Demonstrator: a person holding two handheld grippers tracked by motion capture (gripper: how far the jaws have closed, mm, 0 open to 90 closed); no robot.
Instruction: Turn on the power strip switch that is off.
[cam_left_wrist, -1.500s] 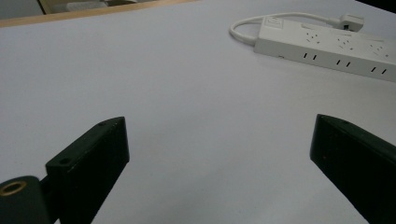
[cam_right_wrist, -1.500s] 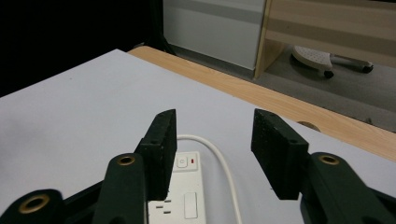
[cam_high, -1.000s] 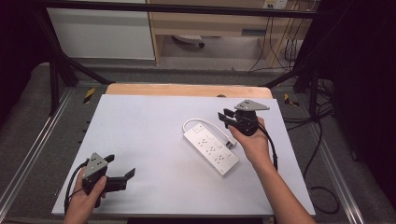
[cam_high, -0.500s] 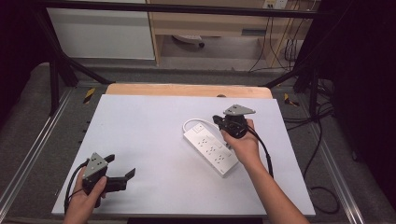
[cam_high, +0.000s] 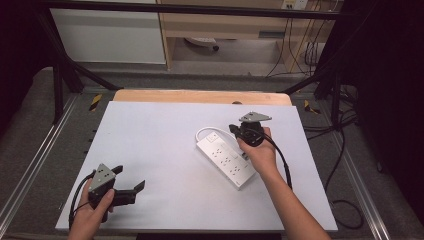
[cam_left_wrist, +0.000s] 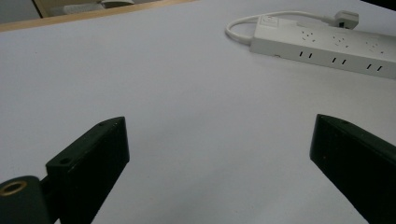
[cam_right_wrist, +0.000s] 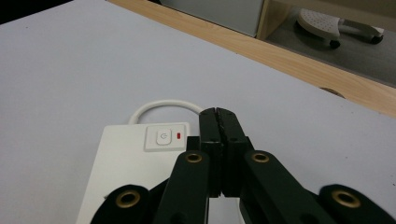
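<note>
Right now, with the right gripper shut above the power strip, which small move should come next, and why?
Probably ease the right gripper slightly left and down onto the power button of the power strip. Its jaws are shut and sit just beside that button, well placed for pressing, while the left gripper rests open, far off.

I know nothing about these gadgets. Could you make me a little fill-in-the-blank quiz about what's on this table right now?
1. The white power strip lies on the table's ____ half, as the high view shows it.
2. The right tongs have their jaws ____.
3. The left tongs have their jaws ____, with nothing between them.
4. The small light beside the strip's switch is coloured ____.

Missing words: right; shut; open; red
</note>
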